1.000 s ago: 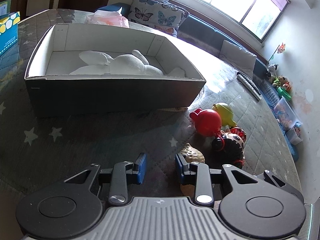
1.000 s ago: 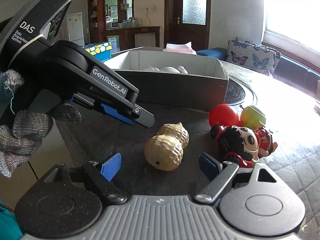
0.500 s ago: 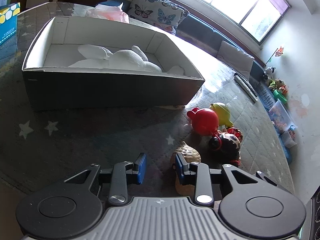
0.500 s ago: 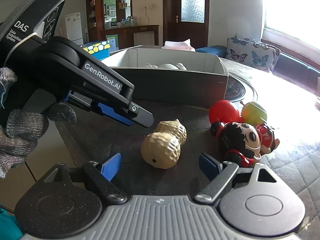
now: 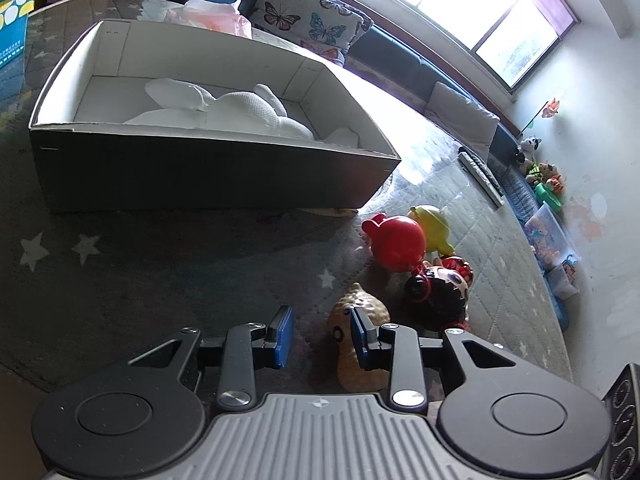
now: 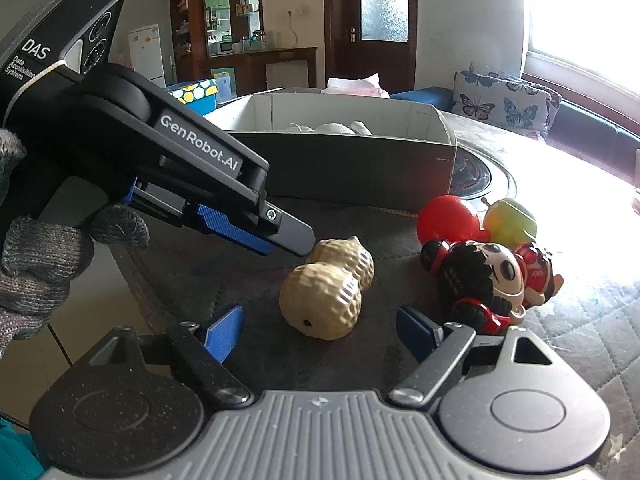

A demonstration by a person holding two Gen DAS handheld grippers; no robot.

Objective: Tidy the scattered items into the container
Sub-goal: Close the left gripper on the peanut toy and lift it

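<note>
A tan peanut-shaped toy (image 6: 328,286) lies on the star-patterned table mat. In the left wrist view the peanut toy (image 5: 356,320) sits partly behind the right finger. My left gripper (image 5: 320,336) is open, just left of the peanut; in the right wrist view its fingertips (image 6: 298,238) reach the peanut's far end. My right gripper (image 6: 320,326) is open wide with the peanut between its fingers. A red round toy (image 5: 396,242), a yellow-green toy (image 5: 430,224) and a black-haired doll (image 6: 486,276) lie to the right. The dark cardboard box (image 5: 208,172) holds a white plush (image 5: 240,112).
A pink tissue pack (image 5: 212,16) lies behind the box. A blue dotted box (image 6: 196,94) stands at the table's far left. Remote controls (image 5: 480,176) lie near the far right edge. A butterfly cushion (image 6: 508,104) and a sofa stand beyond the table.
My left gripper has come down and to the right, closer to the peanut toy. My right gripper has edged forward so the peanut sits between its fingers. No toy has moved.
</note>
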